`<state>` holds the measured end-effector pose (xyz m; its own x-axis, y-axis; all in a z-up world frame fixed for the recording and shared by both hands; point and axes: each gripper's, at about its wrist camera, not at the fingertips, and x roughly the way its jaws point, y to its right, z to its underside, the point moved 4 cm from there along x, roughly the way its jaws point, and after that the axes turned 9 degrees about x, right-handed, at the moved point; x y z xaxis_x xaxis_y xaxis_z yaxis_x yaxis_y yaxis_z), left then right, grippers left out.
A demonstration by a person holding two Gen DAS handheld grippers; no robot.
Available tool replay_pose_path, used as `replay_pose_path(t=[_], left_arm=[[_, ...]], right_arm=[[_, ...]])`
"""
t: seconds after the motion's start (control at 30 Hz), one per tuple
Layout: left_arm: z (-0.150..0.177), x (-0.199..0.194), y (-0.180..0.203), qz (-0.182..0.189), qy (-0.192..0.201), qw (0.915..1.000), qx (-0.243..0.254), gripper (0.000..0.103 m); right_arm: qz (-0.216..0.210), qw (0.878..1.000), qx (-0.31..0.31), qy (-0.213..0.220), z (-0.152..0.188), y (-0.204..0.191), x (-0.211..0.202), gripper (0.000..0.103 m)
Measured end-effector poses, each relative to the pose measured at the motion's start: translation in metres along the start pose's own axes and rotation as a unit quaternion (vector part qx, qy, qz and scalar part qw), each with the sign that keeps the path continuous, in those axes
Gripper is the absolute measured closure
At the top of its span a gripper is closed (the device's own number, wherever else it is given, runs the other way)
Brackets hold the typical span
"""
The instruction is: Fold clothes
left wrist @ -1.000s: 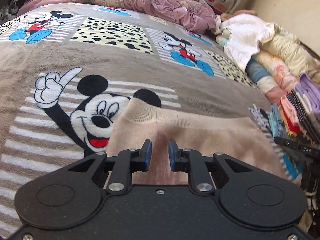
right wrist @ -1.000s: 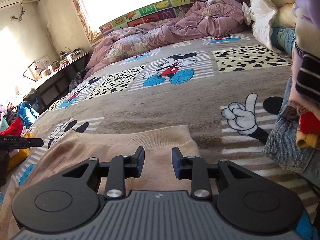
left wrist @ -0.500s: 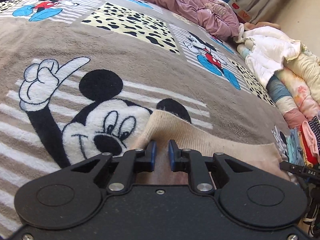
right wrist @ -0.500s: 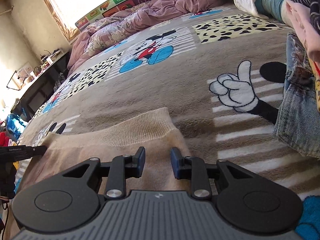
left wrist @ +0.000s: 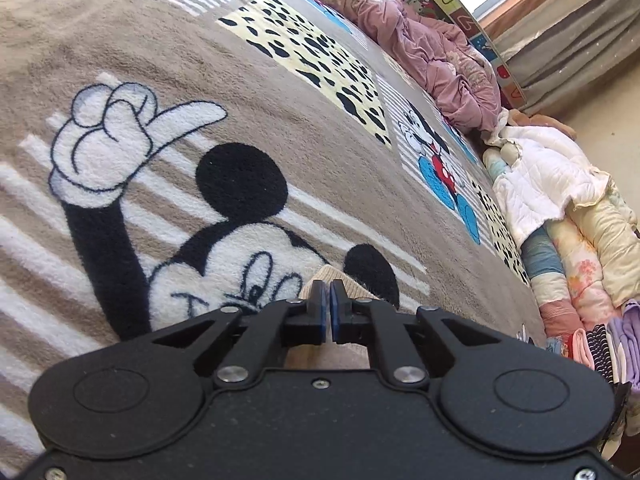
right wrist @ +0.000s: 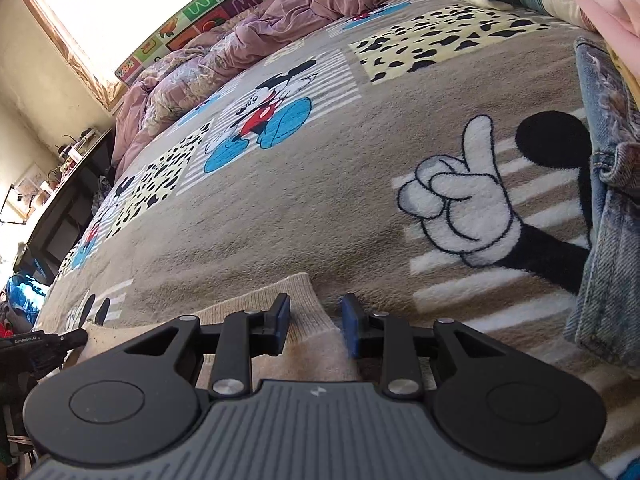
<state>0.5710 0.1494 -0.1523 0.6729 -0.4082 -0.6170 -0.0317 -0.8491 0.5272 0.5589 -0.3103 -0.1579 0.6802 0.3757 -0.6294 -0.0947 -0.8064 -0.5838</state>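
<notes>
Step in hand: grasping the two far corners of the beige knit garment (right wrist: 304, 320), judged as the start of a fold.
Garment position: flat on the Mickey blanket (right wrist: 320, 208) covering the bed; its ribbed edge lies on the near side of the printed pointing glove (right wrist: 460, 204), well short of it.
Left gripper (left wrist: 330, 312): blue pads nearly together, only a thin slit between them; a ribbed corner of the garment (left wrist: 332, 276) shows right at the tips. Looks pinched on the fabric, though the contact itself is hidden by the fingers.
Right gripper (right wrist: 316, 324): jaws apart, straddling the other corner; the fabric lies between the pads, not yet squeezed.
Doing it well: close the right gripper on the ribbed hem only, low enough to catch both layers but not the blanket pile. Keep both corners level once lifted, so the edge stays straight.
Risk: fleece snagging in the pads; the knit stretching if one side pulls first.
Surroundings: denim piece (right wrist: 612, 240) beyond the printed glove on the right; stacked folded clothes (left wrist: 580, 264) along the wall side of the bed.
</notes>
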Motion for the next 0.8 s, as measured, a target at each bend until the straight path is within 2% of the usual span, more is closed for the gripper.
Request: replay_pose_path(t=[0.03,0.1,0.17,0.33,0.47,0.57,0.8], left_arm=[[0.0,-0.006,-0.001,-0.009,0.004,1.0,0.002,0.096],[0.0,-0.018,-0.003,-0.046,0.011,0.9989,0.008,0.085],[0.001,-0.031,-0.006,-0.056,0.013,0.9983,0.007,0.085],[0.011,-0.068,0.005,-0.066,0.018,0.9969,0.039,0.083],[0.026,-0.097,0.012,-0.066,0.016,0.9962,0.055,0.081],[0.039,-0.119,0.014,-0.069,0.016,0.9956,0.062,0.074],[0.091,-0.165,0.017,-0.075,-0.001,0.9923,0.098,0.074]], right_arm=[[0.003,1.0,0.0,0.003,0.001,0.0,-0.003,0.073],[0.011,1.0,-0.002,0.01,0.002,0.001,-0.01,0.072],[0.018,1.0,-0.003,0.02,0.004,0.003,-0.022,0.071],[0.016,0.999,-0.014,0.045,0.017,0.0,-0.061,0.067],[0.001,0.998,-0.03,0.046,0.041,-0.009,-0.093,0.065],[-0.015,0.998,-0.033,0.047,0.063,-0.014,-0.12,0.064],[-0.04,0.998,-0.028,0.04,0.119,-0.013,-0.164,0.064]])
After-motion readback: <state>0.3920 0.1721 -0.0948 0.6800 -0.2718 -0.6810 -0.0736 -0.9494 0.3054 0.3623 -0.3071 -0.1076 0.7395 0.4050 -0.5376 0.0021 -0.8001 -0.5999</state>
